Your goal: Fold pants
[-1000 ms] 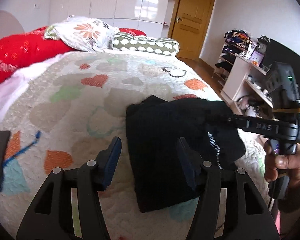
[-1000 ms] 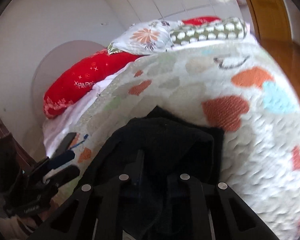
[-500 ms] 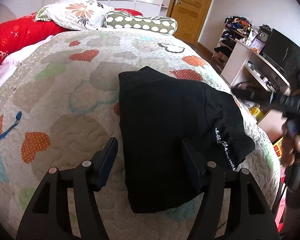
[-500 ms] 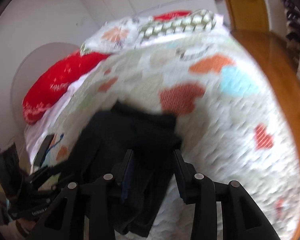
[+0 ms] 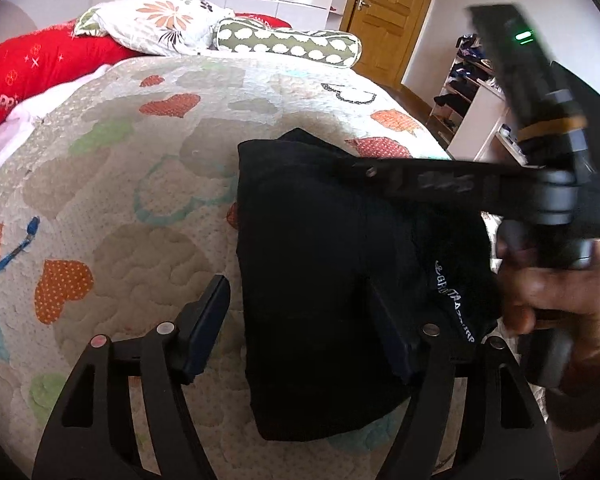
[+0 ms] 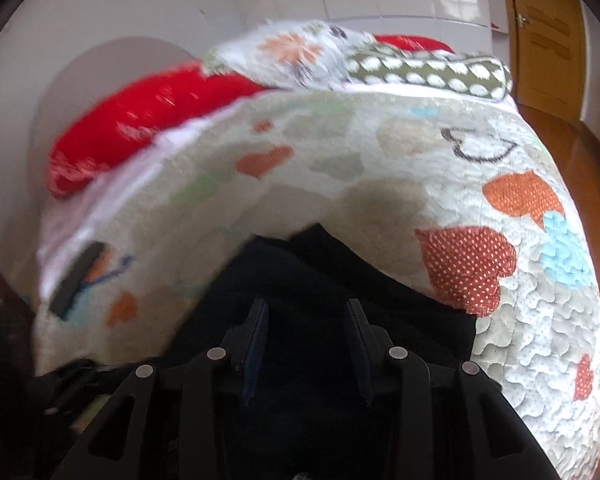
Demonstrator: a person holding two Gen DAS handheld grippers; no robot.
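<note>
The black pants [image 5: 320, 264] lie folded into a compact rectangle on the heart-patterned quilt [image 5: 140, 184], with white lettering on the waistband at the right. My left gripper [image 5: 296, 320] is open and empty, hovering over the near edge of the pants. My right gripper [image 6: 306, 344] is open and empty just above the pants [image 6: 340, 280]. In the left wrist view the right gripper's arm [image 5: 440, 182] reaches across the far right part of the pants, held by a hand [image 5: 560, 300].
Red [image 5: 40, 64], floral [image 5: 156, 24] and green dotted [image 5: 288, 42] pillows lie at the head of the bed. A wooden door [image 5: 388, 12] and a shelf unit [image 5: 472, 92] stand at the right. A dark flat object [image 6: 76, 276] lies on the quilt's left edge.
The right gripper swung back over the pants from the right side and its jaws opened wider. The left gripper stayed open over the near edge, shifting only slightly.
</note>
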